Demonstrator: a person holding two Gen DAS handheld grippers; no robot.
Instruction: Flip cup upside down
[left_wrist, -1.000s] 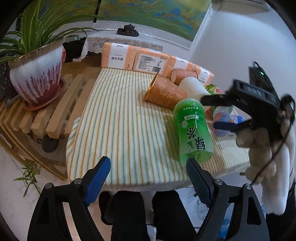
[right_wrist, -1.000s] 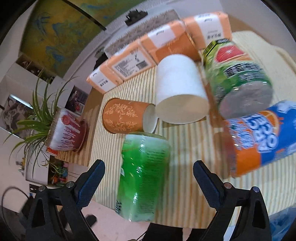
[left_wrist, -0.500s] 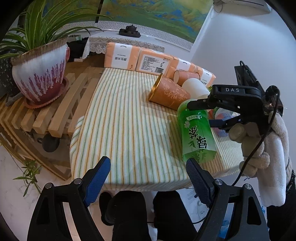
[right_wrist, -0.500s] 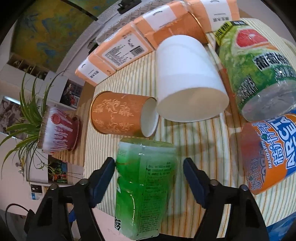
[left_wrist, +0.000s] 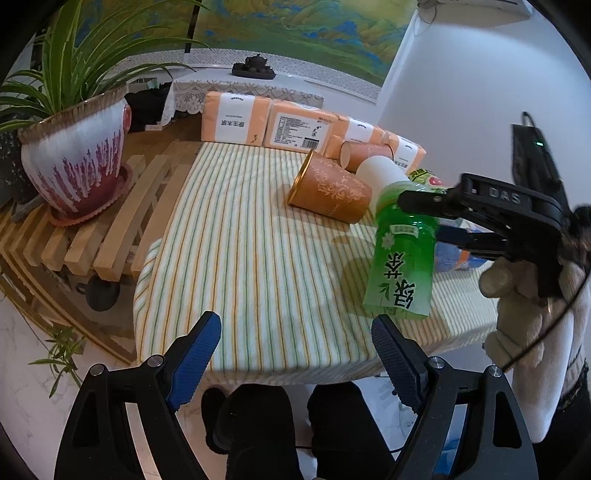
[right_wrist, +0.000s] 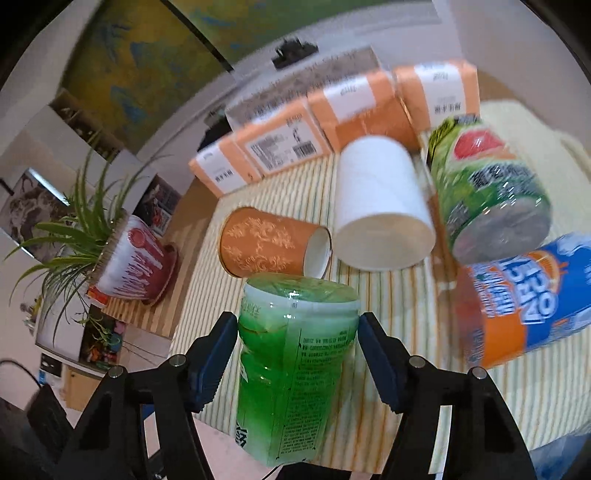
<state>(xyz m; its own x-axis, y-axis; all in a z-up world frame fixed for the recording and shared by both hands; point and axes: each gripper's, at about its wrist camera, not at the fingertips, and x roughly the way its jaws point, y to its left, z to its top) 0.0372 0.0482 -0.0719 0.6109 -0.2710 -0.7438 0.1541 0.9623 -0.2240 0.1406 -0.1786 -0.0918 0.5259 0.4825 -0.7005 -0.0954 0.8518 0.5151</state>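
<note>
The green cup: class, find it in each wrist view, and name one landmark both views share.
Left wrist view: green cup at right of centre, tilted, gripped by the right gripper.
Right wrist view: green cup at bottom centre, between the jaws.
Shared landmark: the orange patterned cup lying on its side just beyond it.

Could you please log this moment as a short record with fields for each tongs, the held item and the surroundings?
right tongs: closed on the green cup
green cup state: lifted off the striped cloth, tilted
left tongs: open, holding nothing, near the table's front edge
nearby: orange patterned cup and white cup, both on their sides
</note>
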